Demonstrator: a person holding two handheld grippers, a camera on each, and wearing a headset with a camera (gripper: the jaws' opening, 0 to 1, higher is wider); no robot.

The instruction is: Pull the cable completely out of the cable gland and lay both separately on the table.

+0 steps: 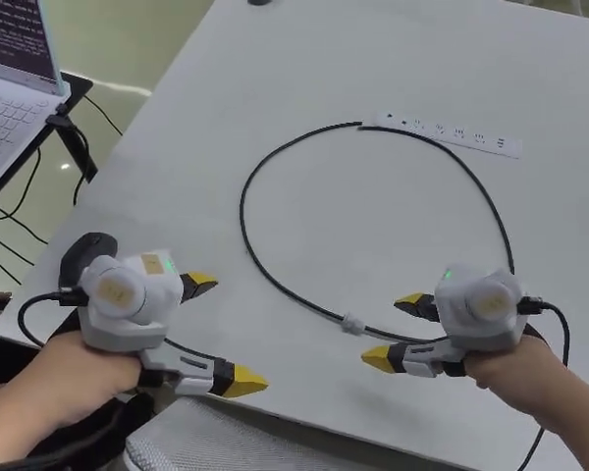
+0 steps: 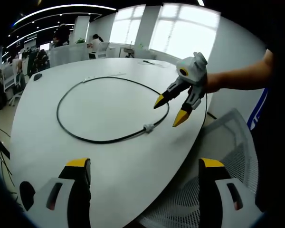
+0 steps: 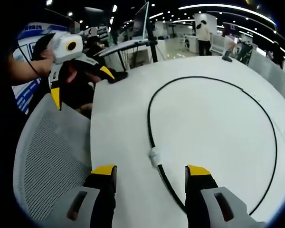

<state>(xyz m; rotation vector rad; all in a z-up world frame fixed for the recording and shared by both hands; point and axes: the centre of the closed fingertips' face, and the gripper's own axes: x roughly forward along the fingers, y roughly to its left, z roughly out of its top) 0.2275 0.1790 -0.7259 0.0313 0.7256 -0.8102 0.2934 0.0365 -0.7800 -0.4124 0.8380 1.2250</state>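
Threading a small grey cable gland (image 1: 352, 324), a thin black cable (image 1: 245, 196) loops across the white tabletop (image 1: 373, 226); left tongs (image 1: 236, 334) and right tongs (image 1: 385, 329) hover spread.

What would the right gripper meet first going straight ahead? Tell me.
Likely the small pale-grey cable gland on the thin black cable: it lies just ahead, between the open jaws of the right gripper, on the white table. Depth is unclear.

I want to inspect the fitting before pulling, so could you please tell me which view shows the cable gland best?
The right gripper view: the cable gland sits close on the cable, just ahead of the open right claw. The head view and left gripper view show it smaller, farther off.
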